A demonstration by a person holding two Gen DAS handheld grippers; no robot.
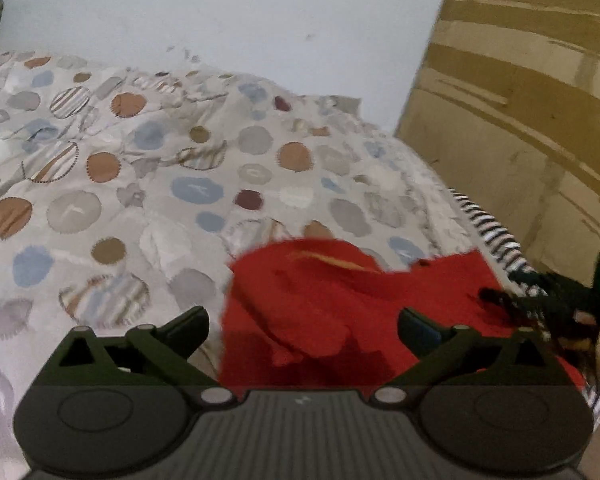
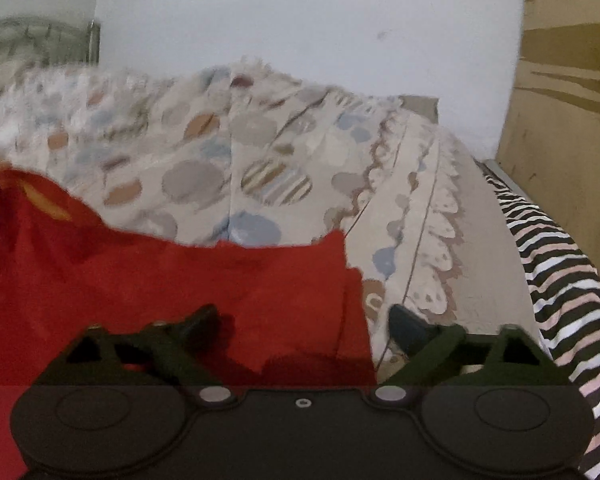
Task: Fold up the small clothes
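1. The red garment [image 1: 320, 308] lies on the patterned bedspread [image 1: 140, 184], near the bed's right edge. Its long axis runs side to side across both views, from the left gripper's area toward the right gripper's.
2. It is plain red cloth, rumpled into soft folds, with a thin yellow streak on its far part. In the right wrist view the red garment [image 2: 160, 280] ends in a straight vertical edge between the fingers; which end is neck or hem cannot be told.
3. The left gripper [image 1: 304, 324] hovers over the garment with its fingers spread wide, clasping nothing.
4. The right gripper [image 2: 304, 320] is likewise spread; its left finger is over the red cloth, its right finger over the bedspread [image 2: 420, 216].
5. A black-and-white striped cloth [image 2: 556, 280] lies along the bed's right edge, just beside the garment's end.
6. Behind stand a pale wall [image 1: 220, 16] and a brown wooden panel [image 1: 520, 120].
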